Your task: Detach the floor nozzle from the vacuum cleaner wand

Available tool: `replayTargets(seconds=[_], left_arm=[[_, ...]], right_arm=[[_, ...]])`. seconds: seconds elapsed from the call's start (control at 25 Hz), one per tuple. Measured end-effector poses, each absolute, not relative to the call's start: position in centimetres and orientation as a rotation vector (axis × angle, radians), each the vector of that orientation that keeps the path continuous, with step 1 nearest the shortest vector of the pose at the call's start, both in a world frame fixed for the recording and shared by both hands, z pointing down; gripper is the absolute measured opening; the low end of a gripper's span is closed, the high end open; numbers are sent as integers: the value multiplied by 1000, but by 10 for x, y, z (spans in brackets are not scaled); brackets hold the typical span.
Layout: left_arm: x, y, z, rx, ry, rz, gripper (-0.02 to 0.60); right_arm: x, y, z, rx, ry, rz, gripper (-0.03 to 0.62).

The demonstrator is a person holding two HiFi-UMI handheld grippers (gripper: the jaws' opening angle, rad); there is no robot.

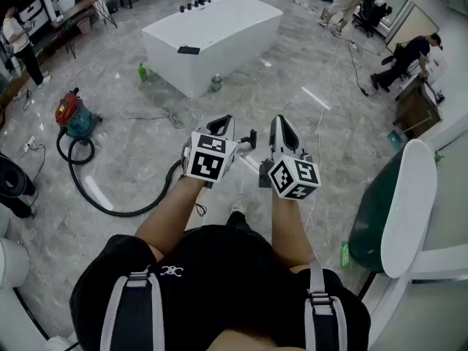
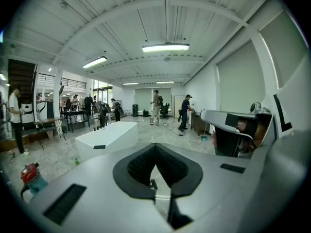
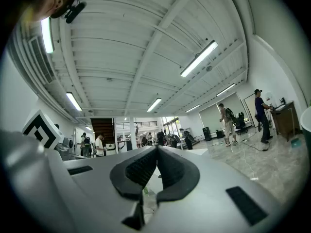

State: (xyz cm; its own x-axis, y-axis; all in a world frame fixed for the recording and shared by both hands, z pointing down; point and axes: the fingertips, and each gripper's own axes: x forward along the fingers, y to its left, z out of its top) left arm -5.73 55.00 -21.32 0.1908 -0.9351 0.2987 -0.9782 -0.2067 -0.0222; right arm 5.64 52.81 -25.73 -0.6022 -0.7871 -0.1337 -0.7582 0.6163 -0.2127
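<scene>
The red and teal vacuum canister (image 1: 73, 115) stands on the floor at the left; it also shows low in the left gripper view (image 2: 31, 178). Its black hose (image 1: 110, 199) loops across the floor and runs under my left gripper (image 1: 223, 125). That gripper and my arms hide the wand and the floor nozzle. My right gripper (image 1: 282, 125) is held beside the left one, both well above the floor. In the gripper views, the left gripper (image 2: 155, 148) and the right gripper (image 3: 156, 150) have their jaws shut with nothing between them.
A white island table (image 1: 241, 20) stands ahead, with a green bottle (image 1: 142, 72) and a can (image 1: 216, 82) on the floor beside it. A green and white chair (image 1: 395, 210) is close on the right. Several people stand around the room's edges. Cables lie on the floor.
</scene>
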Motion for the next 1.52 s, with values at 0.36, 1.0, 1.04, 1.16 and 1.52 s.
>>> replayTargets(seconds=[0.36, 1.0, 1.04, 1.16, 1.52], left_arm=[[-42, 451, -230, 2299, -1859, 419, 11], [-38, 277, -221, 2206, -1934, 409, 11], [-37, 272, -218, 2196, -1934, 417, 11], [-34, 259, -210, 2176, -1915, 451, 11], [-54, 221, -188, 2121, -1886, 480, 11]], right_arm=[[61, 424, -267, -1206, 2625, -248, 17], [74, 238, -267, -1132, 2678, -311, 17], [75, 232, -264, -1131, 2679, -324, 17], [79, 215, -257, -1133, 2680, -358, 17], [69, 174, -238, -1164, 2682, -426, 17]])
